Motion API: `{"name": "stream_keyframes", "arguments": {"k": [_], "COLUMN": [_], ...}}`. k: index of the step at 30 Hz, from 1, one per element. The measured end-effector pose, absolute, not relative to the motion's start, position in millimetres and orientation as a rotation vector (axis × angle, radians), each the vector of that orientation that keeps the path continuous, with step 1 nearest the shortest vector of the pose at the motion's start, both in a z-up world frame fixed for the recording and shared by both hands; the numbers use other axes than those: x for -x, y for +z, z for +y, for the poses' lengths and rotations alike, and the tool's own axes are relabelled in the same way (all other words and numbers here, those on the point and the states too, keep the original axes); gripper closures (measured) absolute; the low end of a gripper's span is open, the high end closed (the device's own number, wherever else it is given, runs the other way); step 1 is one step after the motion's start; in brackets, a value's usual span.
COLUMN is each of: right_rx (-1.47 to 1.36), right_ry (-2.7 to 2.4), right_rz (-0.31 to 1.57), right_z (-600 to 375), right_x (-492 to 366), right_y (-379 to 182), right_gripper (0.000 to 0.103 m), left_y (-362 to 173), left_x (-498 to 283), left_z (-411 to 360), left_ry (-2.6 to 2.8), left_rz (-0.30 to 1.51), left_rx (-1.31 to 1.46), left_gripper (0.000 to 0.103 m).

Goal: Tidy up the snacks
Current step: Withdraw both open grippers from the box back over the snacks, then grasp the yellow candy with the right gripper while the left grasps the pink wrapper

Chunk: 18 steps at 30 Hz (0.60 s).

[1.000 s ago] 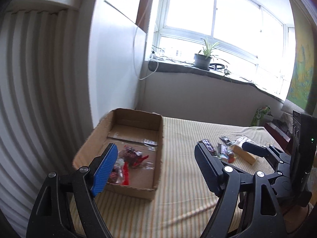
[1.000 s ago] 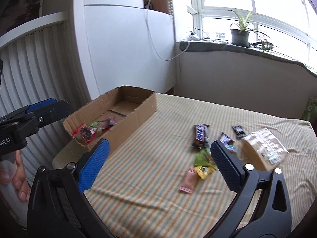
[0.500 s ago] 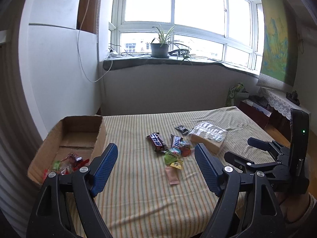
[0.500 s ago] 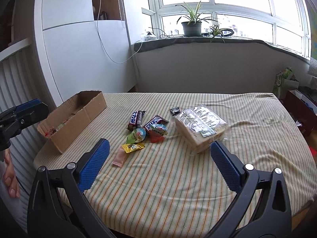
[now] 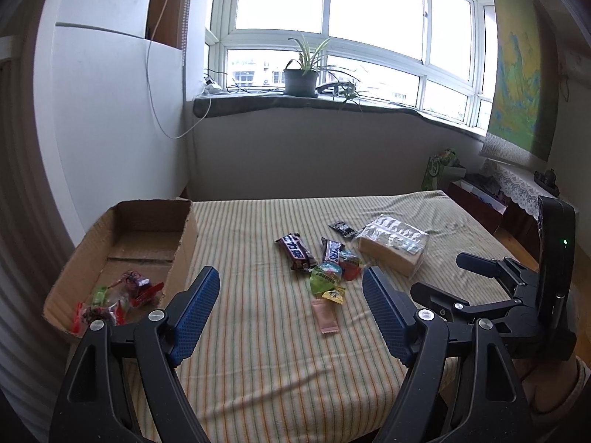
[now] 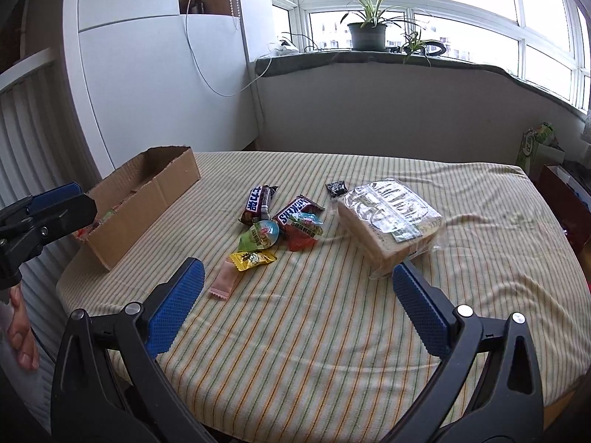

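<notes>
A cardboard box (image 5: 186, 238) (image 6: 155, 193) stands at the table's left and holds several red and green candies (image 5: 118, 295). A pile of loose snacks lies mid-table: two dark chocolate bars (image 5: 295, 253) (image 6: 256, 203), a green packet (image 5: 325, 280) (image 6: 258, 236), a yellow candy (image 6: 253, 260) and a pink bar (image 5: 325, 319) (image 6: 225, 282). A bagged bread loaf (image 5: 393, 245) (image 6: 389, 217) lies to their right. My left gripper (image 5: 290, 301) is open and empty, above the table's near edge. My right gripper (image 6: 295, 289) is open and empty, short of the snacks.
The table wears a striped cloth (image 6: 332, 332). A small black packet (image 6: 336, 188) lies behind the loaf. A white cabinet (image 6: 166, 85) stands behind the box. A potted plant (image 5: 301, 74) sits on the windowsill. Bags and a low cabinet (image 5: 480, 192) stand at the far right.
Both grippers have swung right, away from the box, and now face the snack pile and loaf. Both stayed open and empty.
</notes>
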State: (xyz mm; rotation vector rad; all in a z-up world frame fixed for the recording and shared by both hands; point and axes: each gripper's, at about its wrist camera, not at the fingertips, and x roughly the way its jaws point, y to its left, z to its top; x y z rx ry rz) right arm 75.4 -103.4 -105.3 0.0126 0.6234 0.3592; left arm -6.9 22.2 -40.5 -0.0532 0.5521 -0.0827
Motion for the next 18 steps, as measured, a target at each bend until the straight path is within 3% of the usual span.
{"name": "stream_keyframes", "arguments": {"k": [18], "right_rx": [0.085], "right_ry": [0.469], "right_rz": [0.779], "right_z": [-78], "right_x": [-129], "right_y": [-145], "right_gripper": [0.000], "left_y": [-134], "left_x": [-19], "left_z": [14], "left_ry": [-0.167], "left_rz": [0.793], "left_rx": [0.109], "left_gripper": [0.023]}}
